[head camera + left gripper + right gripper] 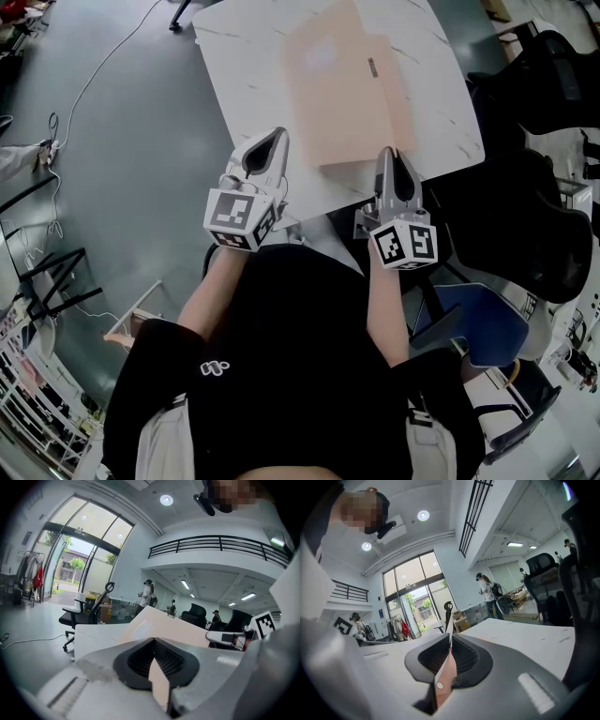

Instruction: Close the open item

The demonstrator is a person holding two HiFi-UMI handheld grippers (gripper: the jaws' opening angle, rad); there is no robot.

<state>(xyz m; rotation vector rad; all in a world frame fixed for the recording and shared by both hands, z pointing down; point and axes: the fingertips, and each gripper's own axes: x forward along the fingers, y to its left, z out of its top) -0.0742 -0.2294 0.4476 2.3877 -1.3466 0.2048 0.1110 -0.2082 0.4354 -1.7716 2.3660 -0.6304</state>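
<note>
Left gripper [154,641] pressed together on a peach folder [161,625]. A strip of it sits between my jaws, and the rest rises as a tilted sheet just ahead. Right gripper [450,638] pinching the same folder [446,677]. The edge-on flap stands between the jaws, and its snap button [439,685] is at the near end. From the head view, left gripper [275,141] is at the folder's [342,84] near left edge and right gripper [387,157] is at its near right corner. Folder lies ahead of both on a white marble-look table [239,84].
</note>
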